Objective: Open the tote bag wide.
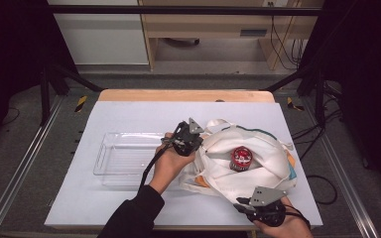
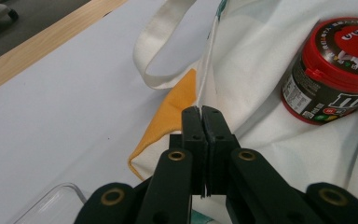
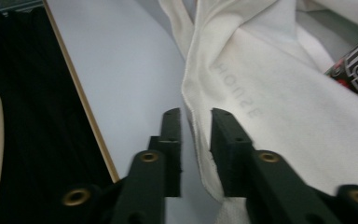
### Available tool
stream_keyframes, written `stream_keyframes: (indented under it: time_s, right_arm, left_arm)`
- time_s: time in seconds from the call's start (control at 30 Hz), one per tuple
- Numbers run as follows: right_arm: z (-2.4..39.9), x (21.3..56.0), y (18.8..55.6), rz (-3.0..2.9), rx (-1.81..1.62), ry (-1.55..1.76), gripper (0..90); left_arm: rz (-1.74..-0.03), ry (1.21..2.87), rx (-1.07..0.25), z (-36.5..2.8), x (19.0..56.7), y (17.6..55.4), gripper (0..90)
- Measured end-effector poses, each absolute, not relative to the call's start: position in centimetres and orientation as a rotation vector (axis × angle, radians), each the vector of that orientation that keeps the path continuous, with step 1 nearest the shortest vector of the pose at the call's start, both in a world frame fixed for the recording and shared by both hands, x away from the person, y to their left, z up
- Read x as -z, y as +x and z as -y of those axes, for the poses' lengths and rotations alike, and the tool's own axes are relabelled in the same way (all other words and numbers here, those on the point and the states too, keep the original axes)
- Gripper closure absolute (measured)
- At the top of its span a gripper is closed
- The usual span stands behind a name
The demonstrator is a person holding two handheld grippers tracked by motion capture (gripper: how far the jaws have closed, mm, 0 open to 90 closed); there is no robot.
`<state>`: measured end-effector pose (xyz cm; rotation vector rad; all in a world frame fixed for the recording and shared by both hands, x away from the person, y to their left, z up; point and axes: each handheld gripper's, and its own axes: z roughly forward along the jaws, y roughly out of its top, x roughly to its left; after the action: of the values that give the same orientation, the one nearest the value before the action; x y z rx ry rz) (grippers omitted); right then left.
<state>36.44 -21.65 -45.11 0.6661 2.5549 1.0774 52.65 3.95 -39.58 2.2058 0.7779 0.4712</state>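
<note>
Tote bag: white cloth tote bag point(image 1: 258, 158) with orange and teal patches, lying crumpled on the right half of the bench, its mouth spread wide and facing up.
Bag handle: a white cloth strap loop point(image 2: 161, 51) lies flat on the bench surface beyond the bag's orange corner in the left gripper view.
Candy tub: round dark plastic tub with a red lid point(image 1: 241, 158) sits tilted in the hollow of the bag, resting on the white cloth, about midway between the two tools.
Left tool: left tool point(image 1: 196, 140) is at the bag's left edge, just right of the tray; in the left gripper view point(image 2: 200, 112) its jaws are clenched together with a thin edge of the white cloth pinched between the pads.
Right tool: right tool point(image 1: 241, 202) is at the bag's near edge, close to the front of the bench; in the right gripper view point(image 3: 196, 116) its jaws stand apart, with a folded hem of the white cloth running between them, and the pads are not pressing on it.
Tray: clear plastic rectangular tray point(image 1: 124, 158) lies on the left half of the bench, just beside the left hand, apart from the bag.
Bench: white-topped bench point(image 1: 129, 114) with a wooden strip along its far edge.
</note>
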Motion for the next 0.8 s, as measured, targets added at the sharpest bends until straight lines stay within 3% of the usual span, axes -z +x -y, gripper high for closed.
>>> stream_keyframes:
  time_s: [0.13,0.17,0.23,0.33,0.37,0.43,0.63,0.67,0.7,0.8]
  right_arm:
    - [21.7,44.3,36.6,-2.526,-1.087,0.684,54.6]
    - [21.8,43.8,36.7,-2.508,-1.102,0.702,47.8]
    - [21.9,43.5,36.8,-2.495,-1.105,0.708,45.5]
    - [22.3,42.2,37.2,-2.454,-1.141,0.74,37.1]
    - [22.3,42.2,37.2,-2.454,-1.141,0.74,37.1]
    - [22.6,41.4,37.7,-2.421,-1.142,0.778,31.7]
    - [23.5,40.1,39.8,-2.36,-1.094,0.901,25.8]
    - [23.5,40.1,39.8,-2.36,-1.094,0.901,25.8]
    - [23.6,39.8,40.6,-2.351,-1.08,0.924,23.8]
    - [23.6,39.4,41.4,-2.351,-1.065,0.941,23.9]
  left_arm:
    - [-0.779,2.178,-0.462,-4.0,39.6,52.6,88.3]
    - [-0.778,2.163,-0.457,-4.1,39.5,52.5,86.9]
    - [-0.782,2.154,-0.459,-4.0,39.4,52.5,85.6]
    - [-0.78,2.133,-0.475,-4.0,39.2,52.3,76.3]
    - [-0.786,2.121,-0.483,-4.0,39.0,52.1,76.3]
    - [-0.784,2.105,-0.488,-4.1,38.8,51.9,65.6]
    - [-0.778,2.084,-0.505,-4.4,38.4,51.0,46.3]
    - [-0.78,2.082,-0.512,-4.5,38.4,50.9,46.3]
    - [-0.779,2.079,-0.518,-4.6,38.5,50.7,40.3]
    - [-0.769,2.071,-0.528,-4.9,38.6,50.1,36.6]
